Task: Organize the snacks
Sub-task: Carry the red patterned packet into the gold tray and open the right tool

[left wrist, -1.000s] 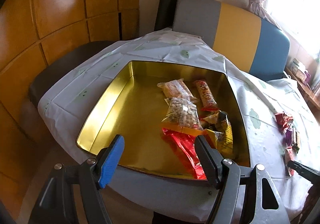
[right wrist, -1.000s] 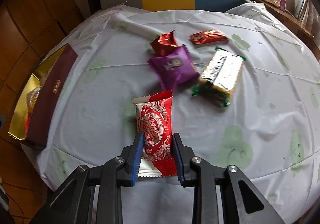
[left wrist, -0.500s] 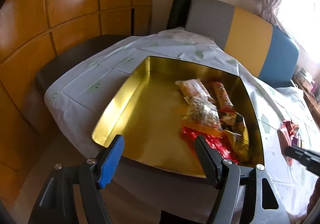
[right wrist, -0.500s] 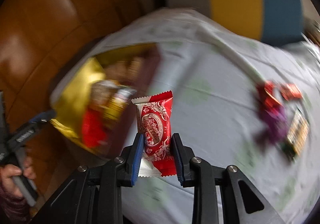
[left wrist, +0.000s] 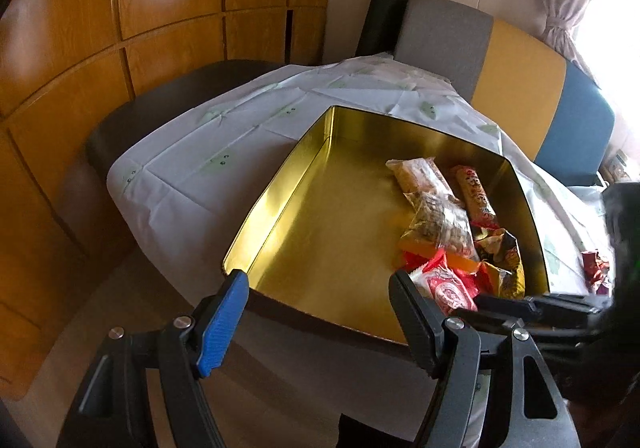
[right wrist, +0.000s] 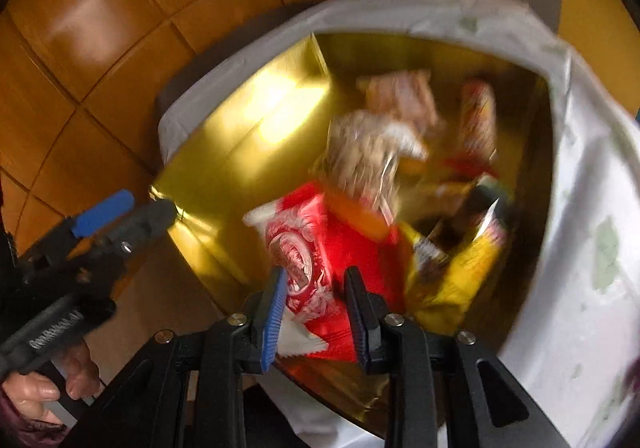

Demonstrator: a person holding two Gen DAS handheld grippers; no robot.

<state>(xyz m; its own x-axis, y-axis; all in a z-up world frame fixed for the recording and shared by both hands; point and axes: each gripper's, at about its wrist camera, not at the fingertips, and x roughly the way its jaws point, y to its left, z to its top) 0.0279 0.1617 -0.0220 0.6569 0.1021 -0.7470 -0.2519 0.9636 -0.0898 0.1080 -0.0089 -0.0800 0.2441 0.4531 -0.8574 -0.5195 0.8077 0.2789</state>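
Clothed table, gold tin, left gripper open and empty, right gripper opening, seemingly gripping red packet

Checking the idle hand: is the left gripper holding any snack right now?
No. The left gripper stands wide open in front of the gold tin, with nothing between its fingers.

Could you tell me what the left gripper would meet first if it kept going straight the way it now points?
Most likely the near rim of the gold tin, then its bare floor. The left gripper is open and empty, aimed left of the snacks; depth is hard to judge.
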